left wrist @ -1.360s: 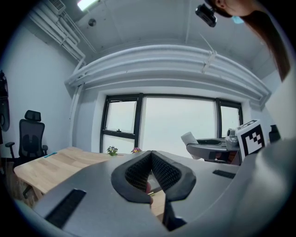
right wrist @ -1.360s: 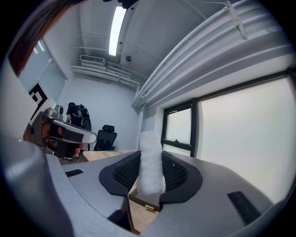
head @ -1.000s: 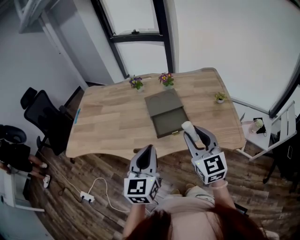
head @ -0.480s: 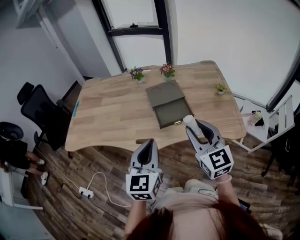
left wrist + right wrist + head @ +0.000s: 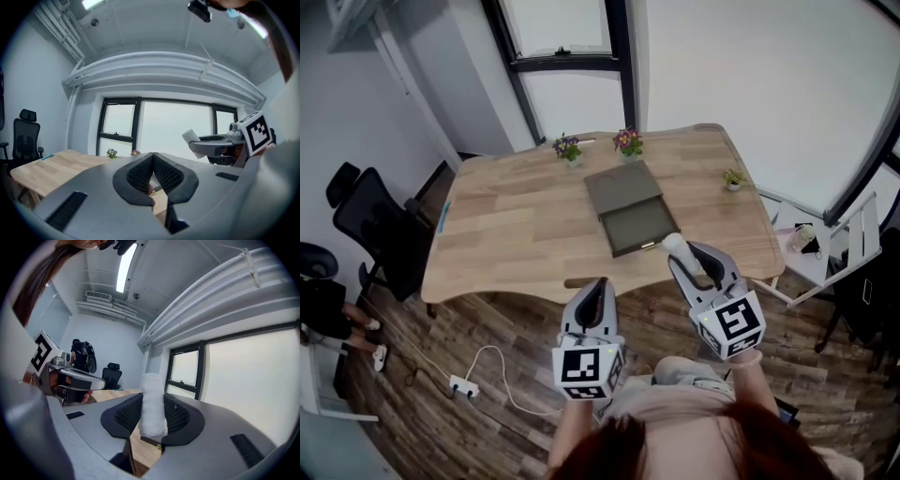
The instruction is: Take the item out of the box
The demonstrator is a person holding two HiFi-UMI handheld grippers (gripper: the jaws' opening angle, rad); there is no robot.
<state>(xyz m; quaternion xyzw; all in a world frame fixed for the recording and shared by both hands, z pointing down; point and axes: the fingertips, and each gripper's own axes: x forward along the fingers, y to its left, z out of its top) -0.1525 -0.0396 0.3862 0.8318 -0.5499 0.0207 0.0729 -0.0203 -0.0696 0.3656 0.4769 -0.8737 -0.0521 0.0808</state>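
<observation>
Note white roll (image 5: pixel 672 247) clamped upright in right gripper (image 5: pixel 686 265), lifted clear of open box (image 5: pixel 637 223) ahead on table (image 5: pixel 516 234); left gripper (image 5: pixel 595 286) closed, empty.

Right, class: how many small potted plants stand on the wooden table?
3: purple-flowered plant and pink-flowered plant at the far edge, small green plant near the right edge.

just the one table (image 5: pixel 506 234), one box (image 5: pixel 623 192), three lil plants (image 5: pixel 567 147) (image 5: pixel 627 141) (image 5: pixel 732 178), two grippers (image 5: pixel 596 283) (image 5: pixel 680 258), one white roll (image 5: pixel 672 246), one black chair (image 5: pixel 370 230), one power strip (image 5: pixel 452 385) on the floor, one other person (image 5: pixel 321 309) at the left edge
</observation>
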